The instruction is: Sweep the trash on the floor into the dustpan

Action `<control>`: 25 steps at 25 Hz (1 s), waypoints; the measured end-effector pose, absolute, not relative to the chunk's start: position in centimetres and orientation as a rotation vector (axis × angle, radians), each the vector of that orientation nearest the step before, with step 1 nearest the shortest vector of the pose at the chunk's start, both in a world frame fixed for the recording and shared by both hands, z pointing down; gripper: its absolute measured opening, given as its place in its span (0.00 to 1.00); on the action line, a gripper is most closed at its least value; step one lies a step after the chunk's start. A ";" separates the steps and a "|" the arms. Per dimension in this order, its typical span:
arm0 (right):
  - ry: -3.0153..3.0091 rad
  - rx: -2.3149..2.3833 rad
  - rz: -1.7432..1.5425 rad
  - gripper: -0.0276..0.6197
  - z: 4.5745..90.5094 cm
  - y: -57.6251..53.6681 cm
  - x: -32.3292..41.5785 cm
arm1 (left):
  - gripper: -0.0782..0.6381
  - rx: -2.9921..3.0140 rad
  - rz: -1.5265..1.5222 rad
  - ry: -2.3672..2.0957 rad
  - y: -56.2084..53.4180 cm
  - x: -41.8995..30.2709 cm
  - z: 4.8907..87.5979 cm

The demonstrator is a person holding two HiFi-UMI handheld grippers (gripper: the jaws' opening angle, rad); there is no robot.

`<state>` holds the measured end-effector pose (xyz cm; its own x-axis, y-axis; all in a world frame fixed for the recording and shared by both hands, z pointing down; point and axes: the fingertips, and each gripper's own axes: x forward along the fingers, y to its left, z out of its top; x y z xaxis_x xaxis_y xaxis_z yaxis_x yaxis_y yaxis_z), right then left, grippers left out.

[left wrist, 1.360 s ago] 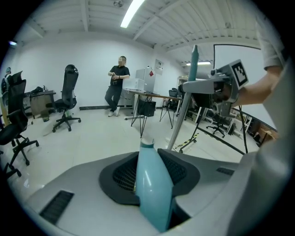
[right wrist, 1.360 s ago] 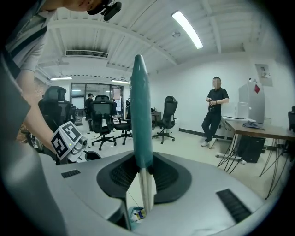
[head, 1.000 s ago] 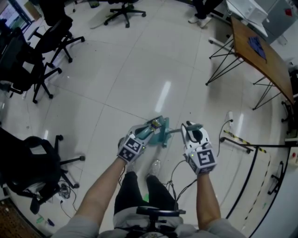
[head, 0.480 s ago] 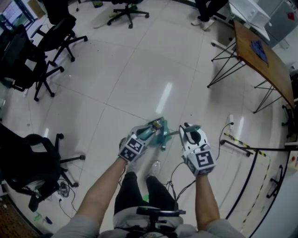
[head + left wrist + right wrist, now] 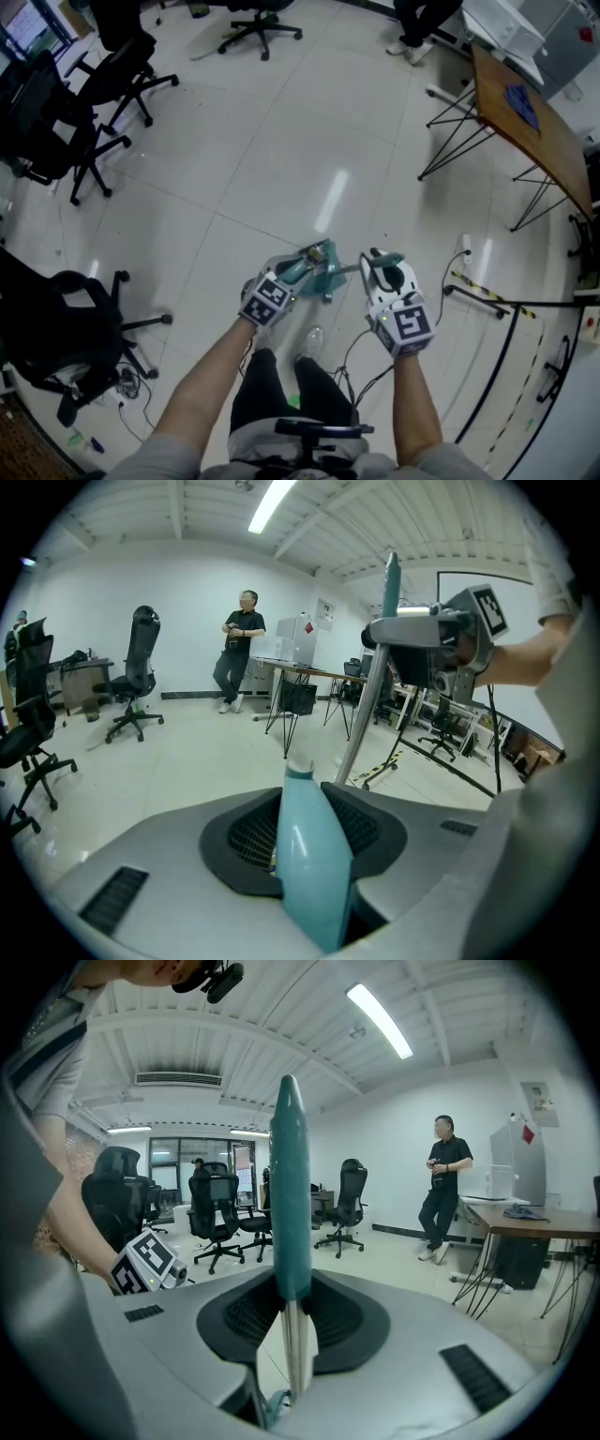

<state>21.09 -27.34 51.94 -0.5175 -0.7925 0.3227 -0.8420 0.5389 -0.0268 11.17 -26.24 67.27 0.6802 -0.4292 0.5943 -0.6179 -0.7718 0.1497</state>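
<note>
In the head view my left gripper (image 5: pixel 286 272) is shut on the teal handle of the dustpan (image 5: pixel 317 265), which rests on the white tile floor just ahead of my feet. In the left gripper view that teal handle (image 5: pixel 309 855) fills the gap between the jaws (image 5: pixel 305 841). My right gripper (image 5: pixel 384 265) is shut on the broom's handle (image 5: pixel 291 1204), a teal grip over a silver pole that stands upright between its jaws (image 5: pixel 292 1326). The left gripper view shows the broom pole (image 5: pixel 367 700) to the right. I cannot make out any trash on the floor.
Black office chairs (image 5: pixel 89 112) stand at the left and far back. A wooden table on thin black legs (image 5: pixel 525 122) is at the right, with cables and a power strip (image 5: pixel 466 246) on the floor near it. A person (image 5: pixel 239 644) stands far off.
</note>
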 end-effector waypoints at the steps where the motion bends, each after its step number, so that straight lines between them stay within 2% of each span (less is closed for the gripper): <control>1: -2.513 1.363 0.256 0.17 51.7 -27.4 21.0 | 0.28 2.550 0.782 -0.824 -26.2 11.2 67.3; 4: -2.539 1.349 0.235 0.17 50.7 -27.5 20.2 | 0.29 2.531 0.779 -0.805 -26.0 11.3 67.3; 7: -2.562 1.318 0.206 0.17 49.6 -27.6 18.7 | 0.42 2.545 0.731 -0.749 -25.6 11.5 65.7; 9: -2.574 1.301 0.181 0.17 48.9 -27.9 17.3 | 0.46 2.579 0.698 -0.701 -25.7 11.2 64.0; 16: -2.586 1.265 0.114 0.17 47.4 -28.6 12.4 | 0.46 2.670 0.683 -0.459 -26.7 6.9 61.3; 20: -2.568 1.314 0.115 0.17 47.8 -28.9 11.0 | 0.46 2.672 0.828 -0.346 -27.3 4.1 64.4; 25: -2.538 1.335 0.111 0.17 49.4 -28.7 10.4 | 0.46 2.720 1.039 -0.086 -26.8 5.0 69.7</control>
